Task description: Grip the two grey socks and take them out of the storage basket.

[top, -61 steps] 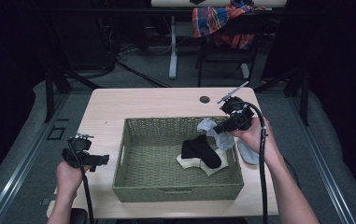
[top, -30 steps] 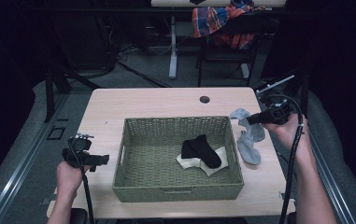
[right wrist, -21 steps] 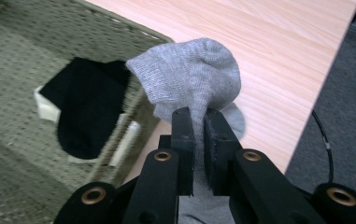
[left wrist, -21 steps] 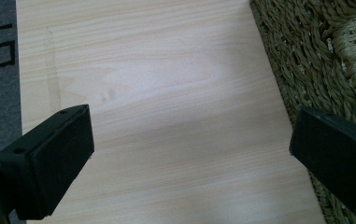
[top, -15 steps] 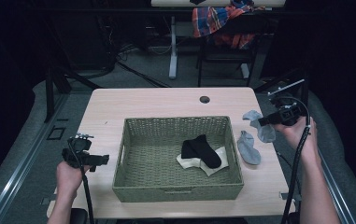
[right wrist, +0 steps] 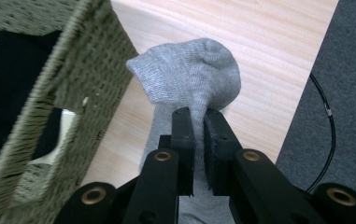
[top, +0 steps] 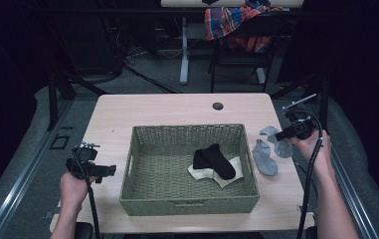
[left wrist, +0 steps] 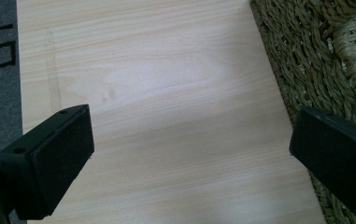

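A green wicker basket (top: 142,174) stands mid-table with a black sock (top: 214,160) lying over a white sock (top: 229,174) inside it. To its right, my right gripper (top: 282,134) is shut on a grey sock (right wrist: 194,79), whose bunched end hangs down to the tabletop beside the basket wall (right wrist: 68,98). A second grey sock (top: 265,157) lies flat on the table between the basket and that hand. My left gripper (top: 111,170) hovers at the table's left front edge, its jaws wide open over bare wood (left wrist: 175,93) with nothing between them.
A round cable hole (top: 218,106) sits at the table's far middle. Behind the table stand a chair with a plaid cloth (top: 232,20) and a desk leg (top: 184,50). Grey floor and a black cable (right wrist: 325,116) lie off the right edge.
My right gripper has carried the grey sock from over the basket's right rim out to the right and down toward the table. The left hand has stayed put.
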{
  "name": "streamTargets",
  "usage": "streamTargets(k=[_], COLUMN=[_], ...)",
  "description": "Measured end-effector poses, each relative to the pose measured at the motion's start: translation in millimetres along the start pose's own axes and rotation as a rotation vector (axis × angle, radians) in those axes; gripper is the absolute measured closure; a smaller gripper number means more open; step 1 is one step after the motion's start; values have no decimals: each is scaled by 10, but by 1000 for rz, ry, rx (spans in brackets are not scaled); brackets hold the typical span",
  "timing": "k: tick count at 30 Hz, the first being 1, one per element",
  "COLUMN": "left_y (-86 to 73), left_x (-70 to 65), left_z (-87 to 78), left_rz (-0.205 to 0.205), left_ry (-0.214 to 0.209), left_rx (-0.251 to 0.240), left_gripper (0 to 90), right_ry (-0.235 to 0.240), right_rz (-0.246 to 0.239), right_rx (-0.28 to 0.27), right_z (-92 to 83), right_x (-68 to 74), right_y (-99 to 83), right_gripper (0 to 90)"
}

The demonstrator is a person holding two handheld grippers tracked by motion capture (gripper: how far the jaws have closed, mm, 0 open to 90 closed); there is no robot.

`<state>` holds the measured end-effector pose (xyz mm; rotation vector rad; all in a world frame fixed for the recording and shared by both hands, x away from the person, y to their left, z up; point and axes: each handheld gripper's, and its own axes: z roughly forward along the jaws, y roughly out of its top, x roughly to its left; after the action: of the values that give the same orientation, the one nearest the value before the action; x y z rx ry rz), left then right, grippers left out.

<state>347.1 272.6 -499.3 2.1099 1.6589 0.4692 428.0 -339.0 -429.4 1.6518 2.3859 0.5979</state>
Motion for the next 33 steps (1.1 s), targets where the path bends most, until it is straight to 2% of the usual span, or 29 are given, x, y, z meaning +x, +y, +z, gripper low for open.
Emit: streamTargets(k=[15,21,24,26,28,31,33], left_y=[2,1,1,1,0,0,1], left_x=[-6,-7,-8,-6,-4,-2,-1], left_z=[8,6,7,5,3,0,0], left_rz=[2,3,3,3,3,3,2], left_ry=[-1,-1,-1,0,0,-1,-1], left_rx=[3,3,3,2,2,1,0], left_gripper=[0,0,0,0,0,0,0], right_ry=[-15,3,2,12,14,14,36], right_rz=[-28,-24,-12,5,2,24,27], right_rx=[118,152,143,119,122,79,50], right_z=[545,677,684,667,618,487,362], right_x=[20,-24,-31,-39,-57,-81,-104], right_y=[-43,-77,-86,-94,-88,-99,-114], right_gripper=[839,808,743,627,533,393,295])
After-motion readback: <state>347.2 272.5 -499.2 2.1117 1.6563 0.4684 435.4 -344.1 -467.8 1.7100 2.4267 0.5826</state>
